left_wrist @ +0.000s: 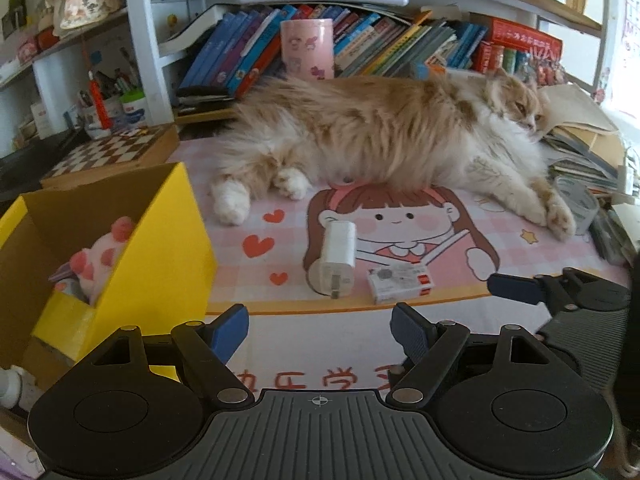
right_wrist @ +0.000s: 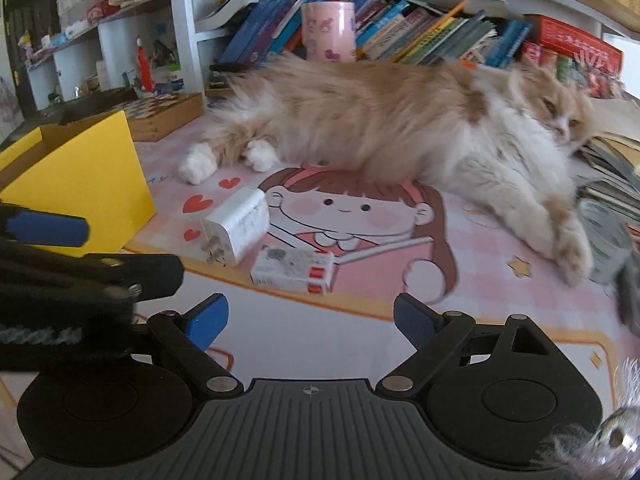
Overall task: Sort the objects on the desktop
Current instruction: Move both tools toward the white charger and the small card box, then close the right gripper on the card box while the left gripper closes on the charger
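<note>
- We see a long-haired cat (left_wrist: 384, 136) lying across the pink desk mat (left_wrist: 520, 248); it hides the upper part of the cartoon girl (left_wrist: 392, 220) printed there, and its outline is softly blurred in the right wrist view.
- We see only part of a pink spotted soft toy (left_wrist: 100, 256) inside the yellow box (left_wrist: 160, 248); the box wall cuts off the rest, and what lies under it cannot be made out.
- We cannot identify the grey object (left_wrist: 576, 200) at the mat's right edge, beside the cat's front paw.
- The fuzzy shape (right_wrist: 600, 432) at the lower right corner of the right wrist view is too blurred to name.
- The left gripper (left_wrist: 320, 328) points down at the mat's near edge, its blue pads set well apart with nothing between them: released.
- The right gripper (right_wrist: 310, 320) is likewise angled down, its pads spread wide and empty: released. Each gripper shows at the edge of the other's view, side by side.
- The white charger (left_wrist: 334, 258) lies on the mat with its prongs towards us, between the yellow box and the small white box (left_wrist: 400, 282), which is just beside it. Both lie ahead of the grippers, touched by neither.
- The small white box carries red label patches and grey print; we cannot read it.
- Large pink characters (left_wrist: 320, 378) run along the mat's near border, partly covered by the left gripper's body.
- Book spines (left_wrist: 392, 44) on the shelf behind the pink tin (left_wrist: 307, 48) bear writing too small to read.
</note>
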Demonstrator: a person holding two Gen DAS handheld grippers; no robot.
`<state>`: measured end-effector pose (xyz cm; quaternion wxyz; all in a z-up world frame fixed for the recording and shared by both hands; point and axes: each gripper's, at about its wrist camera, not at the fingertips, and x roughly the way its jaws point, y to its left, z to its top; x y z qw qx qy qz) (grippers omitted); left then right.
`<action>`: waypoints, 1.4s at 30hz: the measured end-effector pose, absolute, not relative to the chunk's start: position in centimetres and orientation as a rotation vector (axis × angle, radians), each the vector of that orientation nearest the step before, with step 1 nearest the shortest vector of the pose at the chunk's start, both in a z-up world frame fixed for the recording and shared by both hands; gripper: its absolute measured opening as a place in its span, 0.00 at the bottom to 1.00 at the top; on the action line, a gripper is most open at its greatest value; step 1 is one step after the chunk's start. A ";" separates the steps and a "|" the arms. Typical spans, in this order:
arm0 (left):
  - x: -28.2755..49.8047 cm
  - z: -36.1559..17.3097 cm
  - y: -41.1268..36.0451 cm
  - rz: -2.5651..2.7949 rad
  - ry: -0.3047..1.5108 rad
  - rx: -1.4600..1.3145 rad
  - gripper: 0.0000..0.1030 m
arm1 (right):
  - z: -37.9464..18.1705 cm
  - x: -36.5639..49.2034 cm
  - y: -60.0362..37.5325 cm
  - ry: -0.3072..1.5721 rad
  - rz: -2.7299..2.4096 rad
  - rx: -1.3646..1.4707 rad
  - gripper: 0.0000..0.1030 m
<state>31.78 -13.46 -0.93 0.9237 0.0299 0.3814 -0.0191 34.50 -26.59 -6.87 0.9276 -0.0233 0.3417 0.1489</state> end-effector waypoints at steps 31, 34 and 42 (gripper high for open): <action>36.2 -2.9 -15.9 -0.133 0.814 0.110 0.78 | -9.2 35.8 -31.8 0.690 0.147 -0.029 0.52; 37.6 -3.3 -16.1 -0.127 0.820 0.098 0.78 | -9.1 34.8 -33.0 0.701 0.121 -0.016 0.52; 40.3 -5.8 -16.6 -0.112 0.856 0.162 0.56 | -8.8 33.1 -34.4 0.724 0.112 0.004 0.52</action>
